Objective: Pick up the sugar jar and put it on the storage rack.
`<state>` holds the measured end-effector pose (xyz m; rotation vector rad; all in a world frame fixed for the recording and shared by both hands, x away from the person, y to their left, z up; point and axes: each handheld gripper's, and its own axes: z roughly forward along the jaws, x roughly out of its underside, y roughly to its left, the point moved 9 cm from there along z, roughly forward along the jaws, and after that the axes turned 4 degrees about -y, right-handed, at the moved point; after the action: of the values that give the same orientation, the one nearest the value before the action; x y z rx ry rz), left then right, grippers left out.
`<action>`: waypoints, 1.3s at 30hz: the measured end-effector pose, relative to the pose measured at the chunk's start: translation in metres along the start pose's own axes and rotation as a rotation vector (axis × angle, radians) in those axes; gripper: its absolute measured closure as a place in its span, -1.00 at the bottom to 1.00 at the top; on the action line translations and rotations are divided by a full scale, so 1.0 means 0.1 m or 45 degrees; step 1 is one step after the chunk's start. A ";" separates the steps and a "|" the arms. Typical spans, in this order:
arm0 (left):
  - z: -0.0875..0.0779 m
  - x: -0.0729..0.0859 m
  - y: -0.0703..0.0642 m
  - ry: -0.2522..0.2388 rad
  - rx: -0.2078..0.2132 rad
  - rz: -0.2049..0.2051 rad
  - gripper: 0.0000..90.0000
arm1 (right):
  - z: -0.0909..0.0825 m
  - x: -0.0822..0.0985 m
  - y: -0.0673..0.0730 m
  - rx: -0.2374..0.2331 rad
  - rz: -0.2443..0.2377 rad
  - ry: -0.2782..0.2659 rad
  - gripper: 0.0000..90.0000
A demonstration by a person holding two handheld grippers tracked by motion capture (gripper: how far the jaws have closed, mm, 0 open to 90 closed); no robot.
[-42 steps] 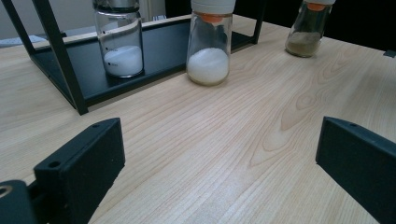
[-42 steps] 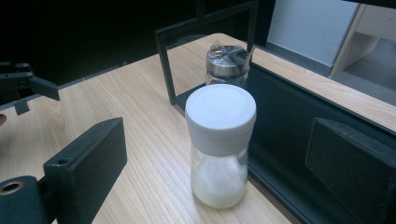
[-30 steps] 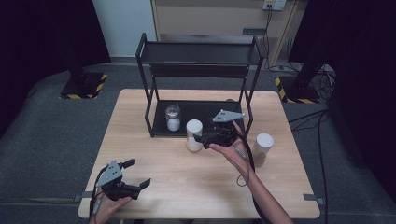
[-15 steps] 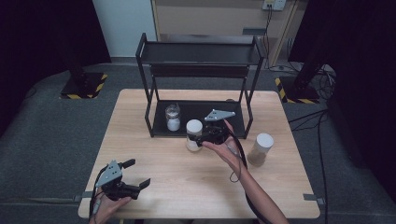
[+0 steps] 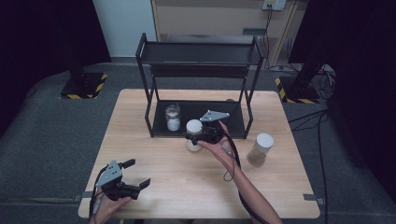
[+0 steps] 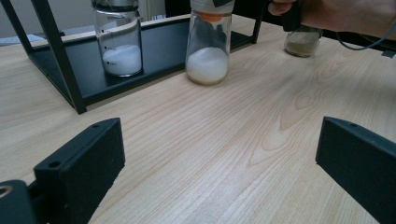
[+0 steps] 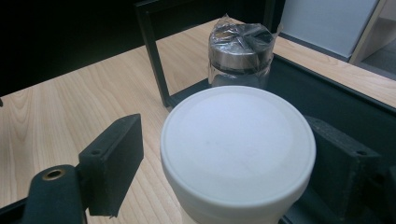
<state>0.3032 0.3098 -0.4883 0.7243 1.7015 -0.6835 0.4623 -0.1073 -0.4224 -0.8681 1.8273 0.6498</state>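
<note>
The table is smooth pale wood with wavy grain, the rack is matt black metal, the 2 jars are shiny clear glass, and the white lid looks like smooth matt plastic.

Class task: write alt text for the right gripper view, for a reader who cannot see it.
A white-lidded jar stands between two black jaws that have been closing round it, the left one not yet touching. Behind it, a foil-capped jar sits on a black rack on a wooden table.

One jar stands before the rack.
</note>
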 end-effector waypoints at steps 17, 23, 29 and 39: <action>0.00 0.00 0.00 -0.001 0.000 0.002 -0.99 | 0.04 0.19 0.02 0.060 -0.015 -0.096 -0.27; 0.00 0.00 0.00 0.000 -0.001 0.001 -0.99 | 0.03 0.20 0.06 0.086 -0.034 -0.104 -0.26; 0.00 0.00 0.00 0.000 0.000 0.001 -0.99 | 0.02 0.19 0.06 0.094 -0.041 -0.093 -0.26; 0.00 0.00 0.01 -0.002 0.000 -0.001 -0.99 | -0.05 0.10 0.07 0.107 -0.049 -0.084 -0.26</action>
<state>0.3034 0.3104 -0.4884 0.7234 1.7005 -0.6841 0.4516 -0.1096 -0.4295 -0.8151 1.7621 0.5668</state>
